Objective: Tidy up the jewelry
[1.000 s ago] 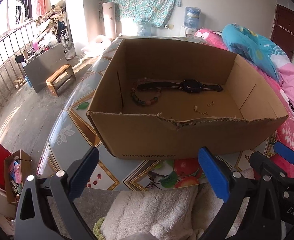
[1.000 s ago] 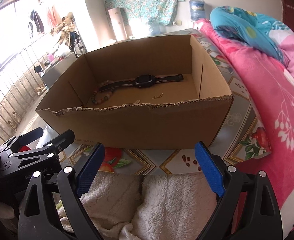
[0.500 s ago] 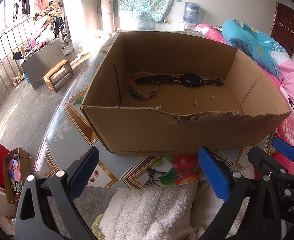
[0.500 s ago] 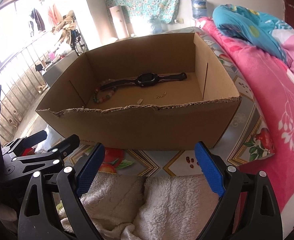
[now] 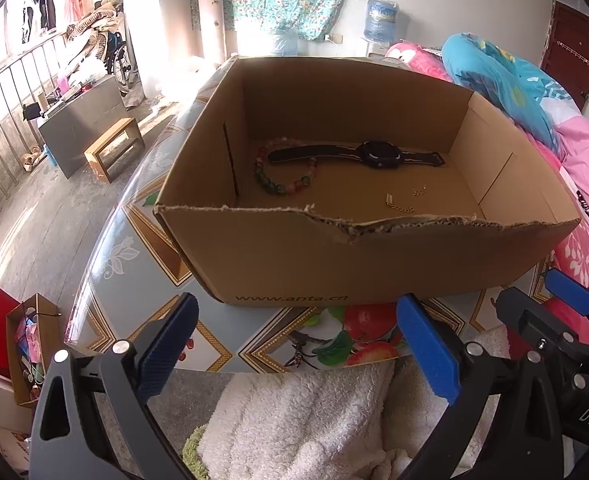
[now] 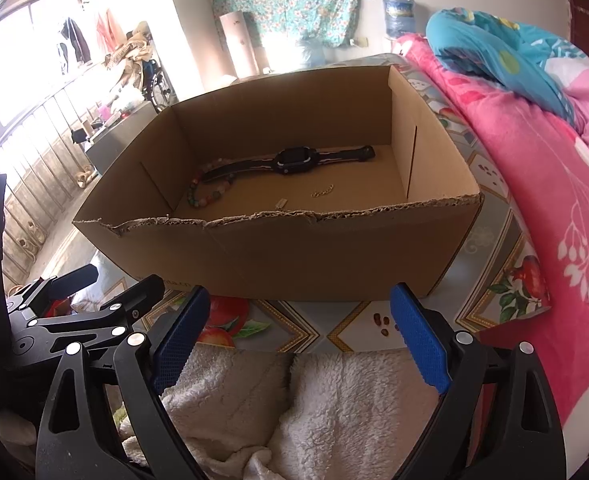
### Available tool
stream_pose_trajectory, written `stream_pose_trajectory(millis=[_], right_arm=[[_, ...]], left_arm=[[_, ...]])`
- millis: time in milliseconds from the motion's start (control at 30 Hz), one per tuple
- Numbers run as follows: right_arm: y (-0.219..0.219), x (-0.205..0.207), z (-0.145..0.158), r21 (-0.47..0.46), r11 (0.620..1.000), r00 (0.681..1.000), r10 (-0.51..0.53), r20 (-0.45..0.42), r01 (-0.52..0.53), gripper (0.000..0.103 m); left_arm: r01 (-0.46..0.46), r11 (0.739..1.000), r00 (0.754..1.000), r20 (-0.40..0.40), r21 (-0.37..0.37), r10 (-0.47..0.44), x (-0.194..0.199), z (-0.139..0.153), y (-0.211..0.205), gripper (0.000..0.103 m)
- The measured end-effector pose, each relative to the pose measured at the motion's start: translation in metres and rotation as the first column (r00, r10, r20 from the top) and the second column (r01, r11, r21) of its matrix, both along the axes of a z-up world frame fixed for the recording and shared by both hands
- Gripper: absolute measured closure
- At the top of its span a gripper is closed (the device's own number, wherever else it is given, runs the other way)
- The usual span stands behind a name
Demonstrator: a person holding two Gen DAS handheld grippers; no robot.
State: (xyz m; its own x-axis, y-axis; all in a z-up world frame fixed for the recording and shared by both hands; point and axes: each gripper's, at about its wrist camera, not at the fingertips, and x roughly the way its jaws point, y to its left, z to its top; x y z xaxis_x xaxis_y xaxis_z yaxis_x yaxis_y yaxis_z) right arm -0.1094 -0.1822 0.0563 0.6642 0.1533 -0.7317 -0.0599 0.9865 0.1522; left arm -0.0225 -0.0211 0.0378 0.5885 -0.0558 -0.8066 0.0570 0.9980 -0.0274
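Left gripper [image 5: 300,350] and right gripper [image 6: 302,342] side by side, jaws wide apart

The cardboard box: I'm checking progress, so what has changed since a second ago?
Both views have closed in a little on the cardboard box; nothing was grasped or released. The left gripper and right gripper stay open and empty. The watch, bead bracelet and chain lie unmoved inside.

Table [image 5: 106,264] w/ glossy fruit-print cover, open cardboard box [image 5: 374,268] sitting right on it. Fluffy white towel [image 6: 294,400] at near edge, pink floral blanket [image 6: 554,200] just beside table's right side.
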Motion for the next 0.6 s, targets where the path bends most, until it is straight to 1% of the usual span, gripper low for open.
stream_pose_trajectory(millis=[600], right_arm=[[-0.0011,0.0003,0.0004,0.003,1.0,1.0,-0.009,-0.002,0.009,0.016]], left_arm=[[0.002,1.0,1.0,0.001,0.0,-0.002,0.0001,0.0016,-0.001,0.006]])
